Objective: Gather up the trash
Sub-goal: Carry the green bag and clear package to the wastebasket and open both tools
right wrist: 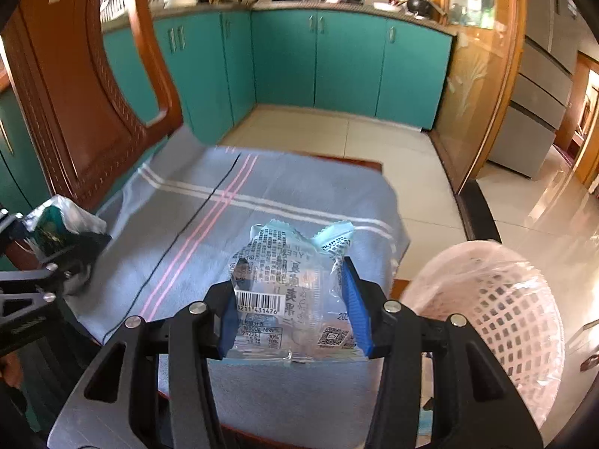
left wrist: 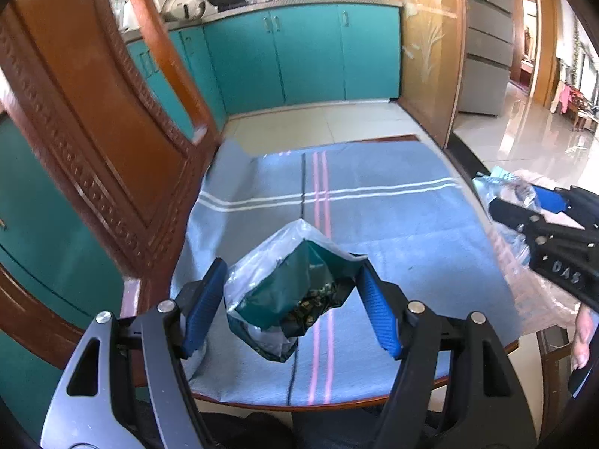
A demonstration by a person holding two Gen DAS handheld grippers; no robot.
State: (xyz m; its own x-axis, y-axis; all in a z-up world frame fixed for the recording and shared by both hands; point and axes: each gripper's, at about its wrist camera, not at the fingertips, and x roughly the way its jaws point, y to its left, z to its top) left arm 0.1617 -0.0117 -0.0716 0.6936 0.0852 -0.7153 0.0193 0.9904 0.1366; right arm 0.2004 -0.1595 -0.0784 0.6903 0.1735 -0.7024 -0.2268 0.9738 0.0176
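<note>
A crumpled dark-green foil wrapper [left wrist: 295,292] is pinched between the ribbed blue pads of the left gripper [left wrist: 294,301] above the striped blue-grey cloth [left wrist: 393,220], while a clear printed plastic wrapper [right wrist: 292,299] is clamped by the right gripper [right wrist: 294,314] beside the bag-lined pink lattice plastic basket [right wrist: 509,307]

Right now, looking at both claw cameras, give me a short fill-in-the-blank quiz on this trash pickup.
1. The left claw grips a crumpled dark ____ plastic wrapper.
2. The right claw grips a clear printed wrapper that shows a black ____ near its left edge.
3. The pink lattice plastic basket is lined with a thin plastic ____.

Missing words: green; barcode; bag
</note>
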